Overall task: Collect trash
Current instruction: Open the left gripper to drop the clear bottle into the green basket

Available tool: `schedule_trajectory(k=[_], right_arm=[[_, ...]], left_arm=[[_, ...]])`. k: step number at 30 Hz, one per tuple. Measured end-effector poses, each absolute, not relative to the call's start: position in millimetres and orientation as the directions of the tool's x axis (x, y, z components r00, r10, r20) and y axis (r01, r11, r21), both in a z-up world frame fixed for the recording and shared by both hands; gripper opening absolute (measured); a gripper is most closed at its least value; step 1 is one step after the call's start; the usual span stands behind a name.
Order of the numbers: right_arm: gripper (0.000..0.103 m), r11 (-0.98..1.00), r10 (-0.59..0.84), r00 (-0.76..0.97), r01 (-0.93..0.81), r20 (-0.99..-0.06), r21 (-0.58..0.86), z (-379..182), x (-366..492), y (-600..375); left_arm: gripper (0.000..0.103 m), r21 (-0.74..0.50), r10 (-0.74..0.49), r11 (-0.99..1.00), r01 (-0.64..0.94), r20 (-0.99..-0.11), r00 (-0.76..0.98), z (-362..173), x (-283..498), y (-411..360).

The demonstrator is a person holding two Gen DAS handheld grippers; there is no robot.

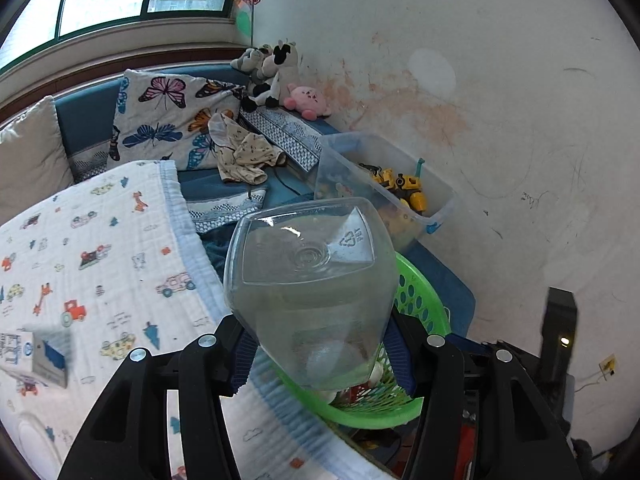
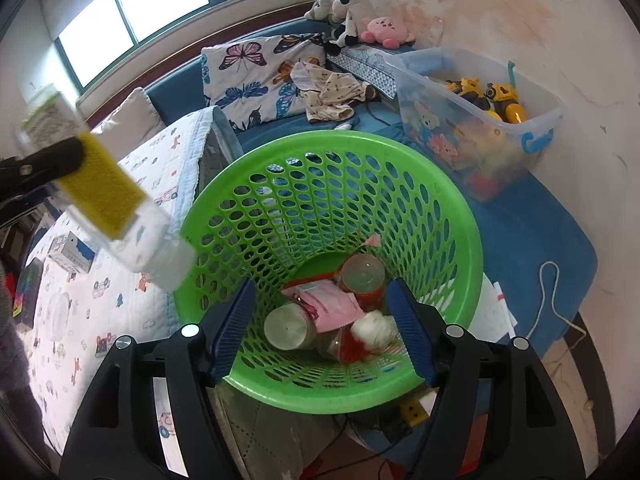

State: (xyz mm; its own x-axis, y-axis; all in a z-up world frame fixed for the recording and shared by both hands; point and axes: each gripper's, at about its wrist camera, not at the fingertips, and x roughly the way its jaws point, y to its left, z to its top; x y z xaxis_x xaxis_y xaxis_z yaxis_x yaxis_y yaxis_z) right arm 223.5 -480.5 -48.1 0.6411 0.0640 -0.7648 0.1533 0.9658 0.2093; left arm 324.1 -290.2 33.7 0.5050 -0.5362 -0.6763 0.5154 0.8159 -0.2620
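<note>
The left claw point(image 1: 320, 344) is clamped on a clear plastic bottle point(image 1: 308, 276), carried base-forward beside the rim of the green basket point(image 2: 460, 216) for disposal, while the right claw point(image 2: 320, 320) stands apart and empty above the trash already inside.

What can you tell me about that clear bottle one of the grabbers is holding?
The clear plastic bottle is squarish with rounded corners, and a recycling mark is moulded into its base. A yellow label wraps its middle and the neck end looks whitish. It seems empty. The left gripper clamps it between its blue ribbed fingers, base pointing away from the hand. It hangs tilted, neck end down, by the rim of the green basket, not yet inside.
</note>
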Motion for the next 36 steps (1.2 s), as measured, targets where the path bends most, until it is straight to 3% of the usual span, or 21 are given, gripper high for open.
schedule_trajectory(k=[12,15,20,33,36], right_arm=[[0.071,0.963,0.079,0.649,0.147,-0.757,0.227,-47,215,-480],[0.071,0.962,0.078,0.650,0.150,-0.756,0.229,-48,212,-479],[0.071,0.962,0.085,0.652,0.144,-0.753,0.233,-46,209,-476],[0.072,0.972,0.125,0.674,0.065,-0.728,0.226,-28,202,-436],[0.073,0.973,0.147,0.676,0.031,-0.722,0.227,-24,204,-420]], left_arm=[[0.054,-0.262,-0.525,0.815,0.517,-0.711,0.467,7,328,-310],[0.061,-0.259,-0.533,0.807,0.530,-0.706,0.466,8,324,-310],[0.061,-0.259,-0.543,0.799,0.542,-0.698,0.467,14,314,-303],[0.061,-0.192,-0.436,0.876,0.442,-0.708,0.556,29,281,-212],[0.067,-0.176,-0.395,0.902,0.394,-0.705,0.589,28,274,-180]])
